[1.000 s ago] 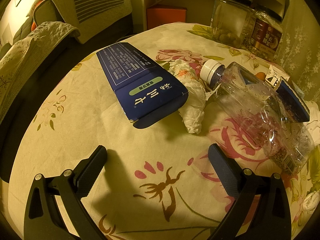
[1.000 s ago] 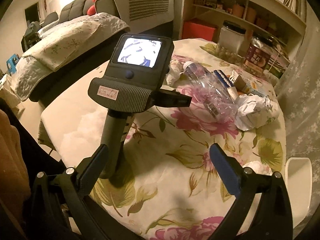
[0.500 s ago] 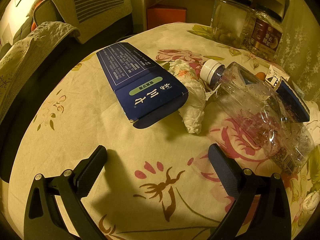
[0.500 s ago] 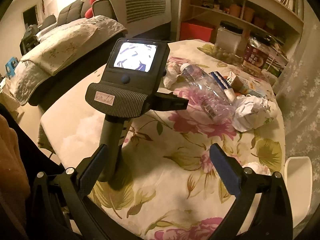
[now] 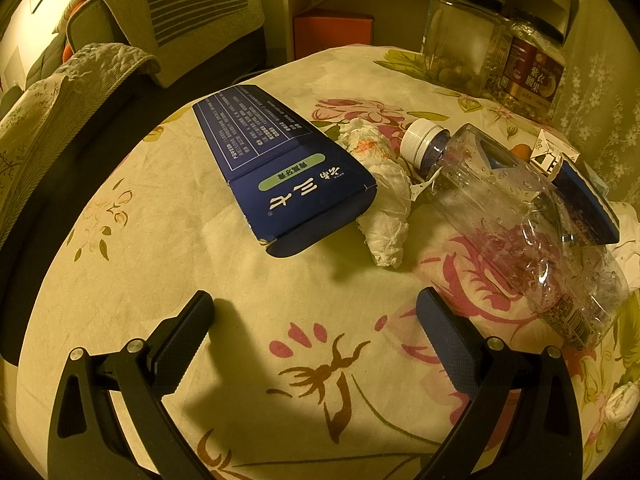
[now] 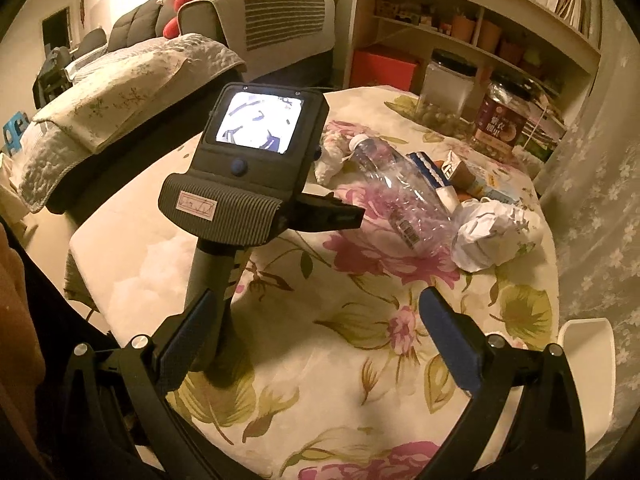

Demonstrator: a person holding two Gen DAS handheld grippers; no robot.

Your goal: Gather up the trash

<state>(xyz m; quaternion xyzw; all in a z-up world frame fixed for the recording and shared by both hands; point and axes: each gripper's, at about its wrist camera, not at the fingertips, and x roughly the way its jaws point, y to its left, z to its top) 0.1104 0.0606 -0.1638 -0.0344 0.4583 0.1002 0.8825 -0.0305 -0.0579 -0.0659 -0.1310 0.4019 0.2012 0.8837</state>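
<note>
A flattened dark blue carton lies on the floral tablecloth. Beside it is a crumpled white tissue, then an empty clear plastic bottle on its side, also in the right wrist view. My left gripper is open and empty, just above the cloth short of the carton. My right gripper is open and empty, behind the left gripper's body. A crumpled white paper ball and small cartons lie past the bottle.
Two large jars stand at the table's far edge, also in the right wrist view. A sofa with quilted covers is on the left and shelves behind. A white chair is at the right edge.
My right gripper has drifted a little, so the left gripper's body and the trash sit slightly differently in its view. The left gripper view is unchanged.
</note>
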